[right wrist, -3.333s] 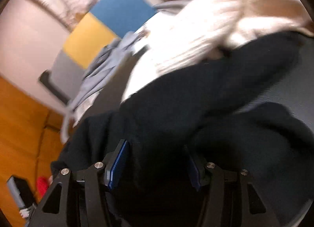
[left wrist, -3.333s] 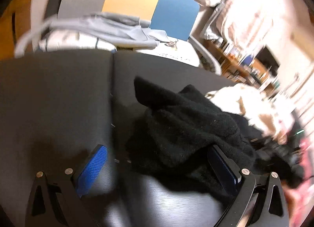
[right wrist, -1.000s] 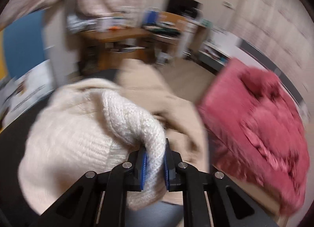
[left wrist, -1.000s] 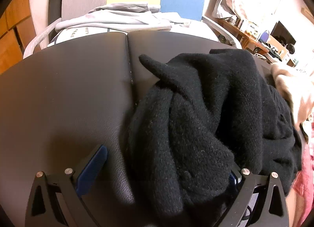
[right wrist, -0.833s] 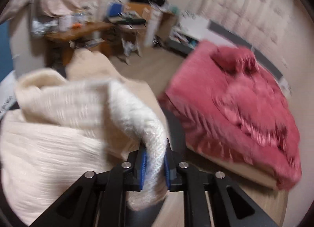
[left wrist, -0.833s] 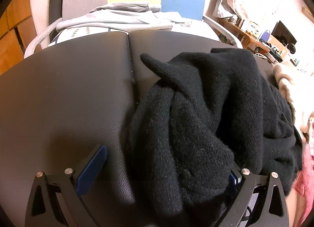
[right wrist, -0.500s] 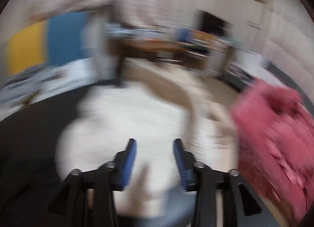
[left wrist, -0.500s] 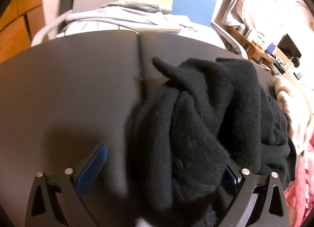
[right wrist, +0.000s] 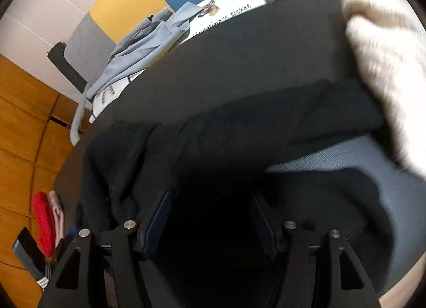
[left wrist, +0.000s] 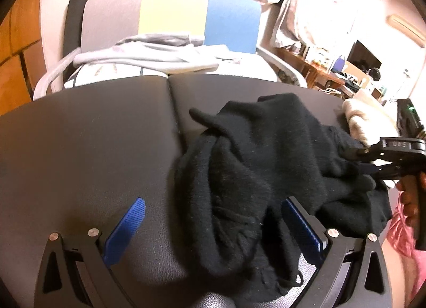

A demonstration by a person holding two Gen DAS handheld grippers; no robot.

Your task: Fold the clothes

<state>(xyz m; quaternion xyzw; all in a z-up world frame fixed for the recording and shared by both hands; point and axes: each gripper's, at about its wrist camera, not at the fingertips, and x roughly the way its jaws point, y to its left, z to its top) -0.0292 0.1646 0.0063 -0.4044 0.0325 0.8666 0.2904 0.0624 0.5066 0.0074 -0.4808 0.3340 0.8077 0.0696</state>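
Black sweater (left wrist: 266, 164), cream knit (right wrist: 386, 68)

The left half of the dark table (left wrist: 87, 135) is bare, so a gripper could move freely there, right up to the far edge. The right half is filled by a crumpled black sweater (left wrist: 266, 161) that reaches the near edge. A cream knit sweater (right wrist: 383, 50) blocks the far right corner. Behind the far edge, a chair (left wrist: 170, 15) piled with grey clothes (left wrist: 149, 52) closes off that side.
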